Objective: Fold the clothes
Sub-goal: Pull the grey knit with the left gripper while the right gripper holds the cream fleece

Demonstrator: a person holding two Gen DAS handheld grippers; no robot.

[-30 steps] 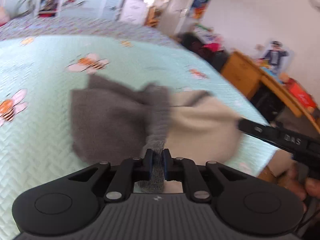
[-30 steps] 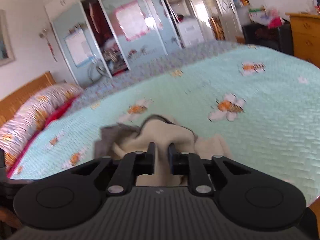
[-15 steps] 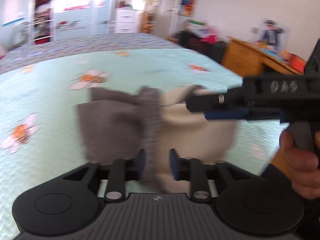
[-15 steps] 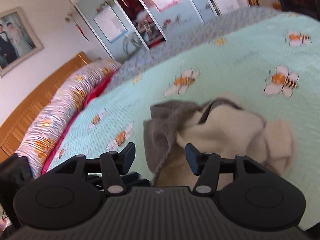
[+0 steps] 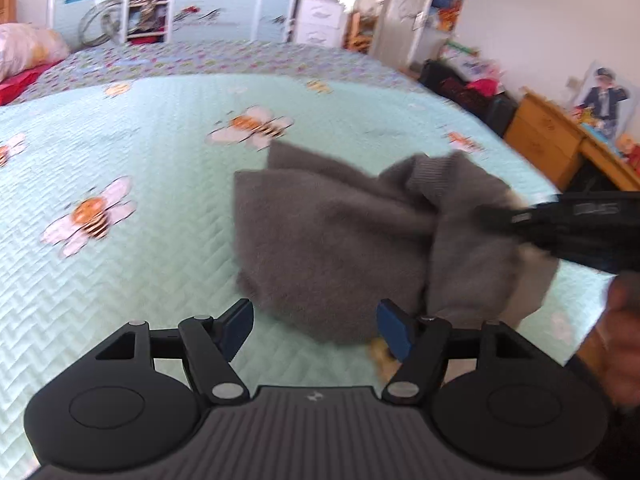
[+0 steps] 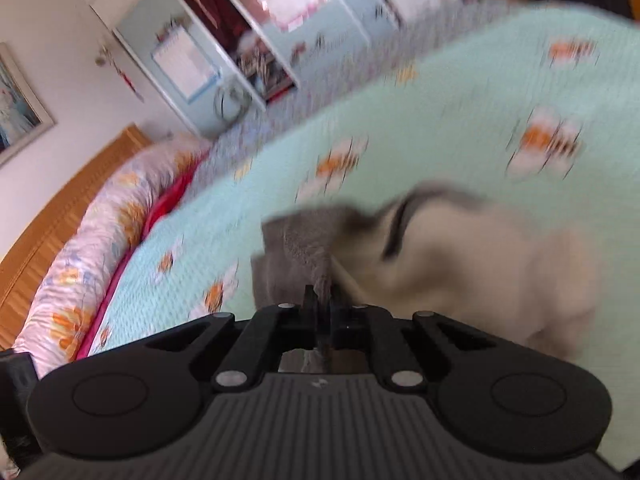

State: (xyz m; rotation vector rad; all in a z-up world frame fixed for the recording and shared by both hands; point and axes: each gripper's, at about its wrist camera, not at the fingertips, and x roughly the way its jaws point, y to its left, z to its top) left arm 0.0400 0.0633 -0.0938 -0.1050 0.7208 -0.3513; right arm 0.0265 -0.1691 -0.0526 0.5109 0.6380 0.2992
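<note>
Grey-and-cream garment (image 5: 336, 240) bunched on bee-print quilt (image 5: 140, 240). Left gripper (image 5: 316, 326) spread wide, empty, at garment's near edge. Right gripper (image 6: 320, 300) pinched tight on grey hem, seen also at right of left view (image 5: 520, 218).

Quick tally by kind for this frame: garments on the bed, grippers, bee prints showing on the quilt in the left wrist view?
Garments: 1, a grey and cream garment on the quilt
Grippers: 2, left gripper open, right gripper shut on the garment's grey edge
Bee prints fully in view: 2, near bee print, far bee print
Total: 5
</note>
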